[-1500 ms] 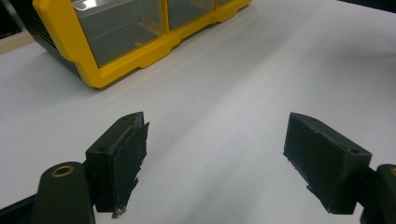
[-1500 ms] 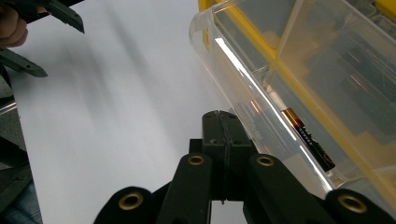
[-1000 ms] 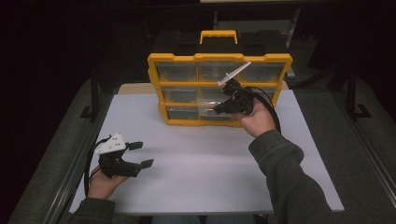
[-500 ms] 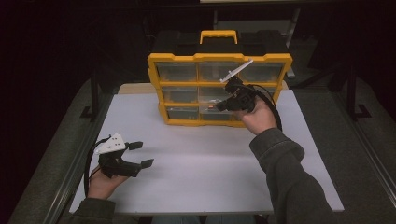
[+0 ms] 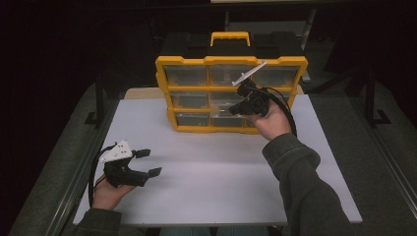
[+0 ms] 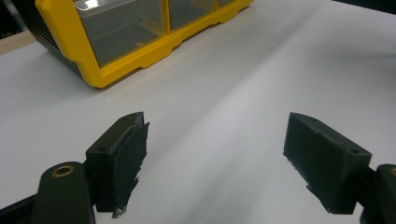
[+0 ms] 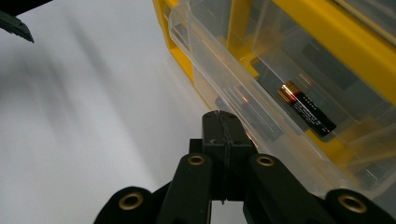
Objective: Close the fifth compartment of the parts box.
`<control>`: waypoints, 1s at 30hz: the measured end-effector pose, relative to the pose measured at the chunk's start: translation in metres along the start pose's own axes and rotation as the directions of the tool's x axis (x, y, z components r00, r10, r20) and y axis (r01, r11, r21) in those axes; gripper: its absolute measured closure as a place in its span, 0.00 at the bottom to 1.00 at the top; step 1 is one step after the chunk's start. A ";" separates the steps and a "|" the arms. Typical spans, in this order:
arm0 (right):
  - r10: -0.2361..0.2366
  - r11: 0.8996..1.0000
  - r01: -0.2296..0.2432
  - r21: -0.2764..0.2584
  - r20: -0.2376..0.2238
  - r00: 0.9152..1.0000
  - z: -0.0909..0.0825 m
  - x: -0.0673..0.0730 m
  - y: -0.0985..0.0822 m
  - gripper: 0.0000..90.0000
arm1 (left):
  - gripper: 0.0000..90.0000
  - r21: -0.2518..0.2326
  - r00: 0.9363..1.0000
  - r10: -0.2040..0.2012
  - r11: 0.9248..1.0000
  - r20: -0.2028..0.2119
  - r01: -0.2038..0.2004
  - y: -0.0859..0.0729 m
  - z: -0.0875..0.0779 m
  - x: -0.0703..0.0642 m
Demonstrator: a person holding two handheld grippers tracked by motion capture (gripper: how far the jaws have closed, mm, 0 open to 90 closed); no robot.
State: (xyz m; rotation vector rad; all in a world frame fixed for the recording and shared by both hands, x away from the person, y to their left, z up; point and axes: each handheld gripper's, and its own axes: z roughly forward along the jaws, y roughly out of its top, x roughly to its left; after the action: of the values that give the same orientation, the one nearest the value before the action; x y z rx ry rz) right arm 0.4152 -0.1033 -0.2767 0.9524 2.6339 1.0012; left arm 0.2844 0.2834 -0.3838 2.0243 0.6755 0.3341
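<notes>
A yellow organizer box point(image 5: 231, 61) with clear drawers and a black top stands at the back of the white table point(image 5: 221, 177). My right gripper point(image 5: 232, 110) is at its middle row, jaws shut, with nothing visible between them. In the right gripper view the right gripper point(image 7: 219, 116) has its tip against the front wall of a clear drawer point(image 7: 210, 51) that is pulled out a little. A black and copper battery point(image 7: 307, 108) lies inside it. My left gripper point(image 5: 150, 162) rests near the front left of the table, open and holding nothing point(image 6: 217, 154).
The box's yellow carry handle point(image 5: 230, 35) sticks up at the back. Its lower left corner point(image 6: 121, 65) is ahead of the left gripper. A cable point(image 5: 287, 113) loops from the right gripper. White tabletop lies between the two hands.
</notes>
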 end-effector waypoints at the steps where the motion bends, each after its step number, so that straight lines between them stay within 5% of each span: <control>1: 0.000 1.000 0.000 0.002 0.004 1.000 0.000 -0.001 0.001 0.99 | 0.23 0.003 1.000 0.001 1.000 0.000 -0.001 0.000 0.000 0.000; 30: 0.032 0.999 -0.030 -0.021 0.092 0.995 0.002 -0.013 0.010 0.99 | 0.24 -0.001 1.000 -0.007 1.000 0.000 0.007 -0.001 0.000 0.000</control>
State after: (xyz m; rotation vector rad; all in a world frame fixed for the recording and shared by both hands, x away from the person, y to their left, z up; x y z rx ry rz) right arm 0.4308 -0.1044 -0.2732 1.0127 2.5377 0.9635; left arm 0.2841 0.2842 -0.3842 2.0210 0.6818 0.3305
